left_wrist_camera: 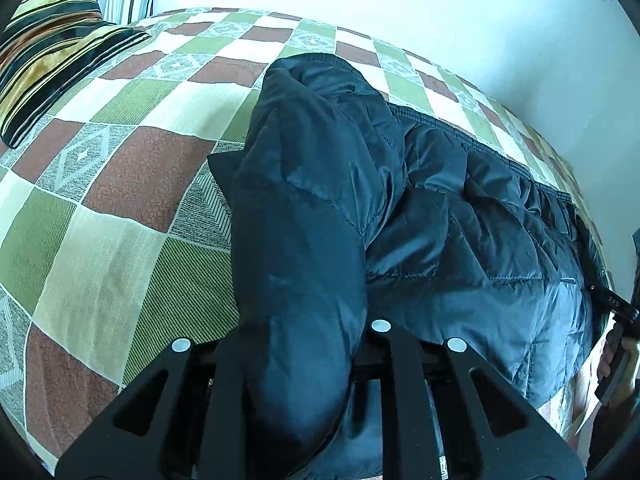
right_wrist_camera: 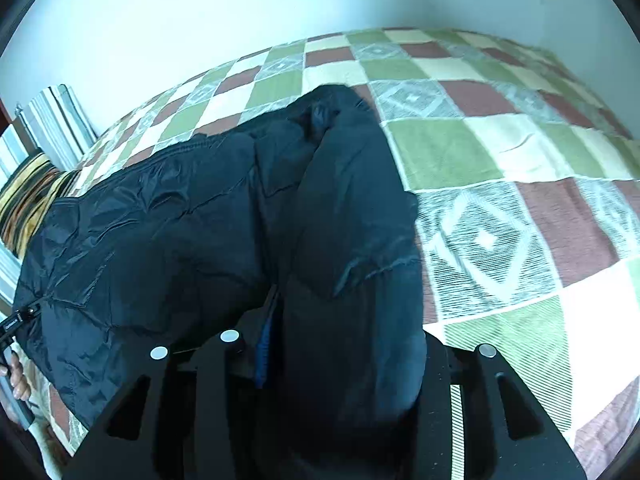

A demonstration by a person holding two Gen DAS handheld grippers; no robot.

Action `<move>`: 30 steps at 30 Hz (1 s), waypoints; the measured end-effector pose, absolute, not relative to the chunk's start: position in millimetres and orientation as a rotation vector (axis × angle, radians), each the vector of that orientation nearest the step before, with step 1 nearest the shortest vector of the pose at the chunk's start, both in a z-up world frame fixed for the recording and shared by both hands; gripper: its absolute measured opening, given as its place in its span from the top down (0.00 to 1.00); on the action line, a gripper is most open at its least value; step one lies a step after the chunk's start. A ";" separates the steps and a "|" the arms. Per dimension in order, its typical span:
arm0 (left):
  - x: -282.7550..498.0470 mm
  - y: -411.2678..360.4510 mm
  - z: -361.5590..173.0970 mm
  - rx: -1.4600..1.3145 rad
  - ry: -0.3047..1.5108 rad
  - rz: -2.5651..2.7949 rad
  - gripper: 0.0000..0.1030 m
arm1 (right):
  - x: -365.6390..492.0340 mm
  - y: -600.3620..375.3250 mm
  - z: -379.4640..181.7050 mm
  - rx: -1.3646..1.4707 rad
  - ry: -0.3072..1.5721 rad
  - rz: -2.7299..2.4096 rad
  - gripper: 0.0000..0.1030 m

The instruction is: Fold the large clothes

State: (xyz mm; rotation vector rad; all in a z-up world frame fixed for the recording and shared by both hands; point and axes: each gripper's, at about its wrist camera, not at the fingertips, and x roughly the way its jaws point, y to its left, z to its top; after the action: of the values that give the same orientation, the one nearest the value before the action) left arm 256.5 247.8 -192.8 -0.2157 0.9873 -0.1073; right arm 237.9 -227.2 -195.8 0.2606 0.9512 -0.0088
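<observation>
A dark navy quilted puffer jacket [left_wrist_camera: 460, 240] lies across a checked bedspread [left_wrist_camera: 120, 168]. In the left wrist view my left gripper [left_wrist_camera: 300, 344] is shut on a thick fold of the jacket, a sleeve-like roll [left_wrist_camera: 296, 220] that runs up between the fingers. In the right wrist view the same jacket [right_wrist_camera: 160, 240] spreads to the left, and my right gripper [right_wrist_camera: 328, 348] is shut on another thick fold [right_wrist_camera: 352, 220] at its right side. Both fingertips are buried in fabric.
The bedspread [right_wrist_camera: 500, 200] has green, brown and cream squares. Striped pillows [left_wrist_camera: 52, 52] lie at the head of the bed, also at the left edge of the right wrist view [right_wrist_camera: 28, 192]. A pale wall [left_wrist_camera: 400, 8] stands behind the bed. A hand [left_wrist_camera: 616, 356] shows at the right edge.
</observation>
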 end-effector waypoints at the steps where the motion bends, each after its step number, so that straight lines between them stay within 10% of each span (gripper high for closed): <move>1: 256.5 248.5 -192.9 -0.221 0.987 -0.108 0.84 | 235.3 -226.8 -191.2 0.253 0.944 -0.023 0.60; 18: 254.5 252.6 -194.7 -0.248 0.978 -0.121 0.84 | 199.2 -197.0 -106.7 0.082 0.753 -0.130 0.48; 24: 254.2 252.8 -194.2 -0.256 0.978 -0.121 0.84 | 210.3 -147.8 -126.6 0.164 0.860 0.077 0.73; 30: 255.0 253.2 -193.0 -0.257 0.981 -0.123 0.84 | 229.2 -82.4 -136.7 0.116 0.880 0.179 0.77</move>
State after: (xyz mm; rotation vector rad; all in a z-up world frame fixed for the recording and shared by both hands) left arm 255.0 253.2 -193.0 -0.2574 0.9808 -0.1231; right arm 229.2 -82.4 -136.7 0.1160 0.8799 0.1787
